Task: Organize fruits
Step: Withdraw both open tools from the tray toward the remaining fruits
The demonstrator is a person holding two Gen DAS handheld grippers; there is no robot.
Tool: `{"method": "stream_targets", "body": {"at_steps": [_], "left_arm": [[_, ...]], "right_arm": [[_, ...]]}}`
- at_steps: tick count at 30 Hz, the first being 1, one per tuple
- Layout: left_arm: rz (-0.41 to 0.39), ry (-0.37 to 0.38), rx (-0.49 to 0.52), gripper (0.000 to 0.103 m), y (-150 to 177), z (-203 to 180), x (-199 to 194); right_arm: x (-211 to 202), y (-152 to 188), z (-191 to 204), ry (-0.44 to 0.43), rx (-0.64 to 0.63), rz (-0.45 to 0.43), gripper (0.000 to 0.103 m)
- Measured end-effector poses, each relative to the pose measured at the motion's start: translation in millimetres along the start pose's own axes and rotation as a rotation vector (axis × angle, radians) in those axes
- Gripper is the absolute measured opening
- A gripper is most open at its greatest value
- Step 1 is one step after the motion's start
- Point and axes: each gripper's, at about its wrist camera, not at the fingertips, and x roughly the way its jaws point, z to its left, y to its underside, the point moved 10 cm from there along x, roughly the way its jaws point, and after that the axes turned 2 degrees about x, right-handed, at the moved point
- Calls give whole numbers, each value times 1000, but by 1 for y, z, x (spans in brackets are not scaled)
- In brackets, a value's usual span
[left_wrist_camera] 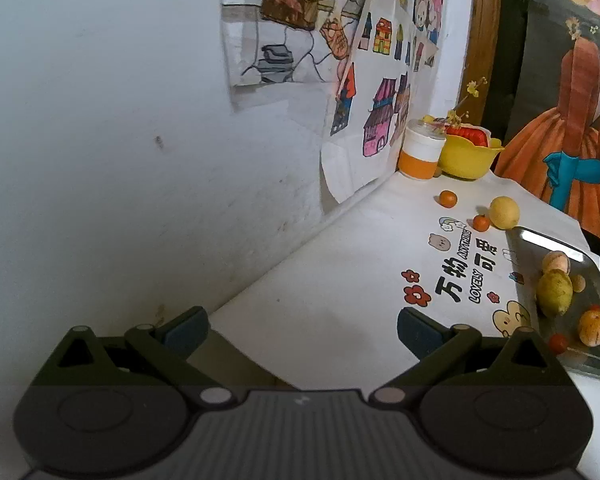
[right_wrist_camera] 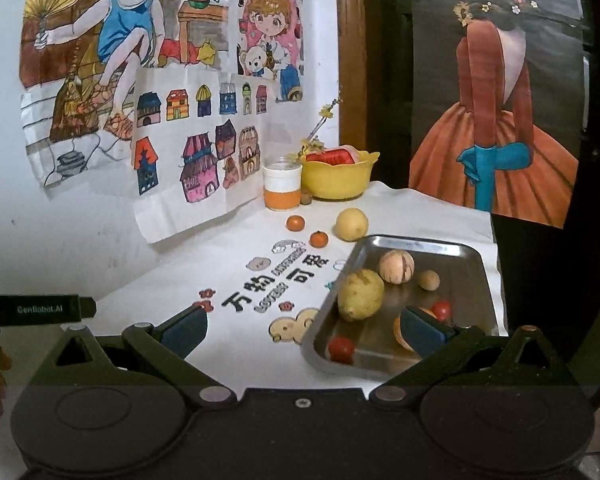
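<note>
While I look through both wrist cameras, I see my left gripper point(left_wrist_camera: 302, 330) at the left side, its jaws spread wide with nothing between them, above the white tablecloth point(left_wrist_camera: 340, 264) near the wall. My right gripper point(right_wrist_camera: 304, 330) also stands released and empty; its right finger reaches over the near edge of the metal tray point(right_wrist_camera: 472, 256).

On the cloth, further back, two small oranges point(right_wrist_camera: 295, 223) point(right_wrist_camera: 319, 239) lie apart, and a yellow round fruit point(right_wrist_camera: 352, 224) rests just beside the tray's far corner. Inside the tray I see a large yellow-green fruit point(right_wrist_camera: 360, 294), a pale striped fruit point(right_wrist_camera: 396, 266) touching it, a small brown fruit point(right_wrist_camera: 428, 280), two red tomatoes point(right_wrist_camera: 341, 349) point(right_wrist_camera: 443, 310) and an orange fruit point(right_wrist_camera: 400, 334), partly hidden behind my finger.

Behind them stand a jar point(right_wrist_camera: 282, 186) and a yellow bowl point(right_wrist_camera: 338, 180).
</note>
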Motion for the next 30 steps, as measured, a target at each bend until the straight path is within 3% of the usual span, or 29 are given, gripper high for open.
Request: {"method": "stream_targets", "body": {"at_steps": [13, 22, 30], "left_arm": [[32, 0, 50, 103, -14, -30, 35], [13, 56, 120, 103, -33, -68, 59], [29, 84, 117, 103, -47, -88, 88]], "right_arm": [[41, -25, -32, 28, 10, -7, 102], [71, -40, -60, 60, -2, 4, 102], [109, -47, -62, 30, -97, 78, 102]]}}
